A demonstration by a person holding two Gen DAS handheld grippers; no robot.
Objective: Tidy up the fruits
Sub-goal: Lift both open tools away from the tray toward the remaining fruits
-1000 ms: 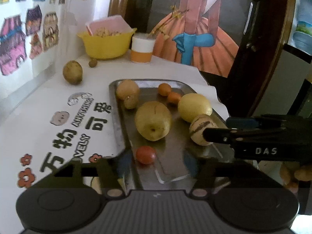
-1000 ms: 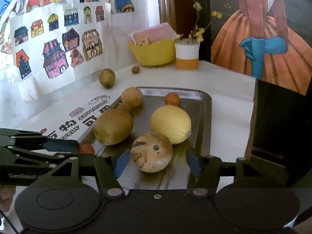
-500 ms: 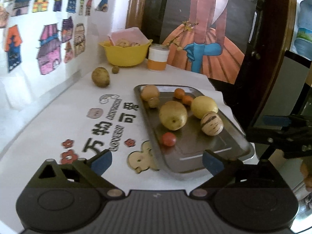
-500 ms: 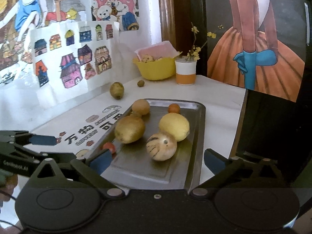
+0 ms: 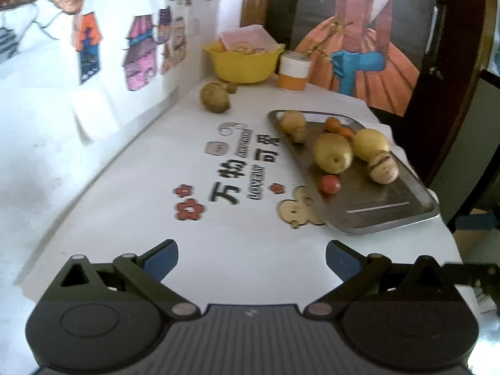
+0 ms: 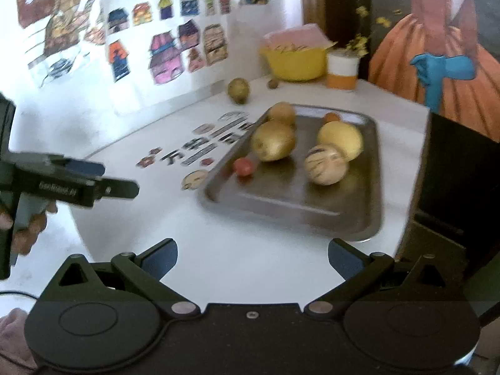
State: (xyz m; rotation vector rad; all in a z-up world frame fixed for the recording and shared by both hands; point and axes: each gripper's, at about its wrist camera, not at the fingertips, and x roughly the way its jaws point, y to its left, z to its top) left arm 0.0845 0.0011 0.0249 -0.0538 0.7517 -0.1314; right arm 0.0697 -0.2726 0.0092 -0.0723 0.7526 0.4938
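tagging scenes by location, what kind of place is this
Probably a home, perhaps a child's play or dining corner: colourful cartoon house pictures cover the wall, and a white printed tablecloth carries a steel tray of fruit and a yellow plastic bowl.

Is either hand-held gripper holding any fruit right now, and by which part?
Nothing is held. The left hand-held gripper and right hand-held gripper are both open and empty, short of the tray.

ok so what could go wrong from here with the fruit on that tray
The metal tray sits close to the table's near right edge, so a nudge from the open right gripper could shove it off. The round fruits lie loose and bunched: the striped melon touches the yellow lemon, so lifting one may set the other rolling. The brown fruit by the yellow bowl is off the tray and could be missed.
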